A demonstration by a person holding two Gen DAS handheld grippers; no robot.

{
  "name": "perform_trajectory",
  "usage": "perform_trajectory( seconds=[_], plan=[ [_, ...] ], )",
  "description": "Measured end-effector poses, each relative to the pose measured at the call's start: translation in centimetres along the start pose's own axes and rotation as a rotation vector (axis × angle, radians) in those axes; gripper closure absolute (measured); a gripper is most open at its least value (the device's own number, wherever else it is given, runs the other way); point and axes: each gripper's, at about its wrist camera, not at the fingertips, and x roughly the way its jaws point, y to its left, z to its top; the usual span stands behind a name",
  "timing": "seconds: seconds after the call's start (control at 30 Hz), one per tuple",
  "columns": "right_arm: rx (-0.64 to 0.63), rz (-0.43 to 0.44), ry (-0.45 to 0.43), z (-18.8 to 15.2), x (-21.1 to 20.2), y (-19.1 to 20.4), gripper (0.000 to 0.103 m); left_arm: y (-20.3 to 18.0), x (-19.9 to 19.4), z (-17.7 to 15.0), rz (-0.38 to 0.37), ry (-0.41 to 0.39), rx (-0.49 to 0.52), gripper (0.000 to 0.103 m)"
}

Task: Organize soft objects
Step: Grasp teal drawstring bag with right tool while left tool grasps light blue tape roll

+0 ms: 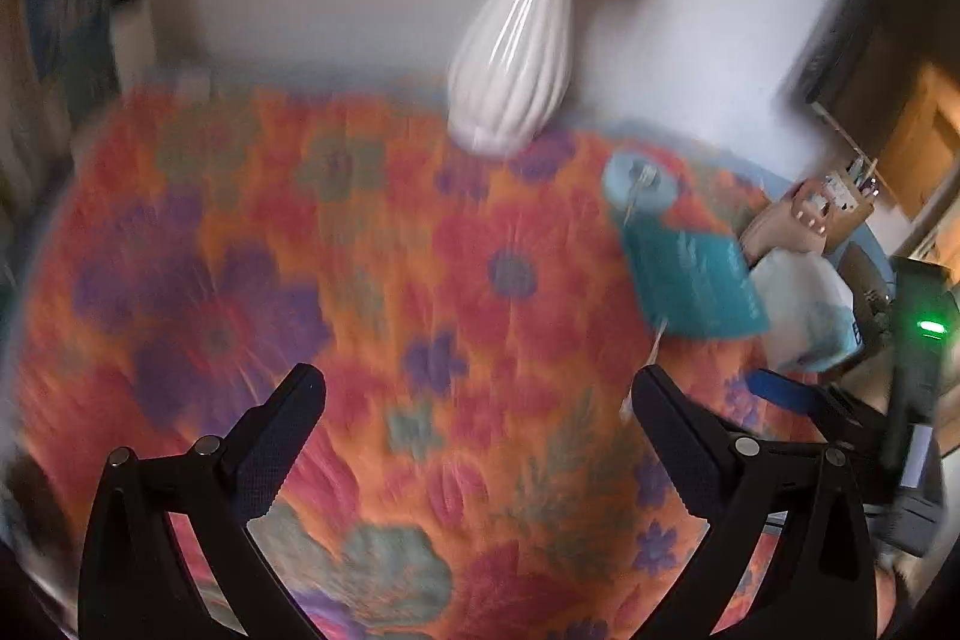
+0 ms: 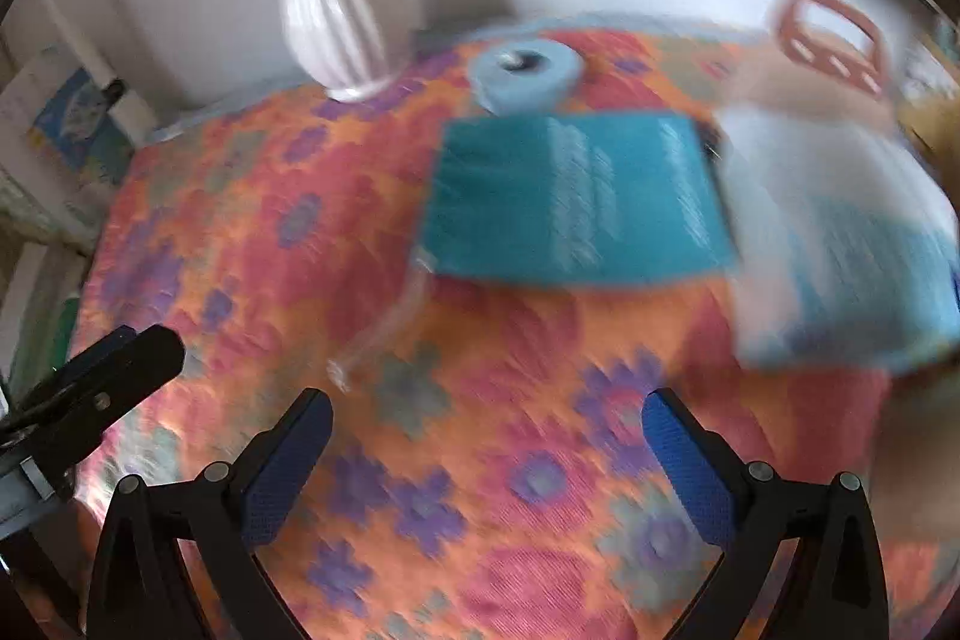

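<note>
Both grippers stood with jaws spread wide and nothing between them: the left gripper [image 1: 477, 388] and the right gripper [image 2: 486, 412] each hovered over bare floral cloth [image 2: 240, 232] on the worktop.

Beyond the right jaws, at centre right of the right wrist view, lay the teal pack [image 2: 576, 196], flat on the cloth. Touching its right edge sat a white-and-blue soft bundle [image 2: 840, 244], heavily blurred, so I could not tell what it was. Just behind the pack, toward the upper centre, stood a pale blue roll [image 2: 525, 73]. In the left wrist view these same things crowded the right side of the frame, well apart from the left jaws.

Several risks followed, as I judged them. Both views were smeared, so any reach begun at that speed could have landed off the pack's edge and only pushed it. A thin clear strip [image 2: 384, 328] trailed from the pack's lower left corner and could have snagged a finger. At upper left of the right wrist view the tall white vase [image 2: 330, 16] with blue flowers stood near the roll; a careless sweep there could have tipped it.
</note>
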Motion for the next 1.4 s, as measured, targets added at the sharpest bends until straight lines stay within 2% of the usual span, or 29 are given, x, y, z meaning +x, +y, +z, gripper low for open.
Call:
perform_trajectory(
  seconds=[0.07, 0.13, 0.2, 0.23, 0.27, 0.3, 0.4, 0.47, 0.57, 0.73, 0.87, 0.97, 1.03, 1.07, 1.1, 1.13, 1.17, 1.2, 1.3, 1.37, 1.4],
  plan=[
    [-0.033, -0.045, -0.025, 1.4, 0.6, 0.9, 0.0, -1.4, -1.6, 1.2, -0.001, -0.064, 0.072, 0.001],
    [-0.045, -0.085, -0.057, 2.8, 1.8, 1.7, 0.008, -2.8, -2.0, 2.2, 0.021, -0.079, 0.124, 0.001],
    [-0.045, -0.103, -0.074, 3.7, 3.0, 2.0, 0.034, -4.2, -1.8, 2.9, 0.044, -0.095, 0.18, 0.001],
    [-0.048, -0.131, -0.074, 3.8, 3.5, 2.1, 0.039, -4.8, -1.4, 3.2, 0.055, -0.107, 0.208, 0.001],
    [-0.06, -0.175, -0.093, 3.9, 3.7, 2.2, 0.05, -5.4, -0.8, 3.5, 0.053, -0.113, 0.236, 0.001],
    [-0.074, -0.188, -0.121, 3.8, 3.5, 2.1, 0.061, -5.6, -0.2, 3.8, 0.042, -0.109, 0.249, 0.0],
    [-0.02, -0.07, -0.14, 3.0, 2.3, 0.1, 0.078, -5.4, 2.0, 5.5, -0.149, -0.039, 0.24, 0.0],
    [-0.007, -0.036, -0.143, 2.2, 1.5, -0.8, 0.081, -5.8, 3.5, 6.9, -0.16, -0.005, 0.216, 0.0],
    [-0.002, 0.004, -0.133, 0.4, 0.4, -2.1, 0.081, -7.0, 5.8, 8.9, -0.152, -0.001, 0.236, 0.0],
    [0.012, -0.05, -0.16, -2.2, -2.1, -4.6, 0.081, -10.1, 10.5, 10.9, -0.156, 0.046, 0.262, 0.0],
    [-0.014, -0.088, -0.133, -3.6, -3.0, -6.1, 0.081, -12.1, 13.7, 11.2, -0.093, 0.057, 0.33, 0.0],
    [-0.038, -0.089, -0.131, -4.4, -3.7, -6.6, 0.081, -12.5, 15.2, 11.0, -0.088, 0.067, 0.342, 0.001],
    [-0.026, -0.042, -0.099, -4.8, -3.6, -7.2, 0.081, -13.2, 16.0, 10.8, -0.095, 0.077, 0.347, 0.009],
    [-0.019, -0.033, -0.092, -5.0, -3.7, -7.4, 0.078, -13.5, 16.4, 10.8, -0.089, 0.076, 0.355, 0.033],
    [-0.01, -0.017, -0.095, -4.8, -3.8, -7.5, 0.066, -13.7, 16.8, 10.7, -0.076, 0.084, 0.366, 0.039],
    [0.002, 0.005, -0.091, -4.6, -3.8, -7.6, 0.053, -14.0, 17.2, 10.5, -0.048, 0.098, 0.383, 0.039],
    [0.025, 0.031, -0.083, -4.3, -3.7, -7.7, 0.025, -14.0, 16.9, 10.3, -0.05, 0.075, 0.397, 0.039],
    [0.048, 0.058, -0.083, -3.8, -3.8, -7.5, 0.013, -13.8, 16.5, 10.3, -0.066, 0.072, 0.394, 0.039],
    [0.103, 0.157, -0.078, -2.2, -3.2, -7.1, 0.01, -12.2, 15.1, 10.5, -0.096, 0.048, 0.331, 0.039],
    [0.107, 0.149, -0.022, -1.1, -1.4, -6.2, 0.006, -10.6, 13.6, 10.6, -0.134, 0.039, 0.285, 0.039],
    [0.099, 0.115, -0.018, -0.6, -0.8, -5.5, 0.004, -9.8, 12.8, 10.5, -0.154, 0.036, 0.266, 0.039]
  ],
)
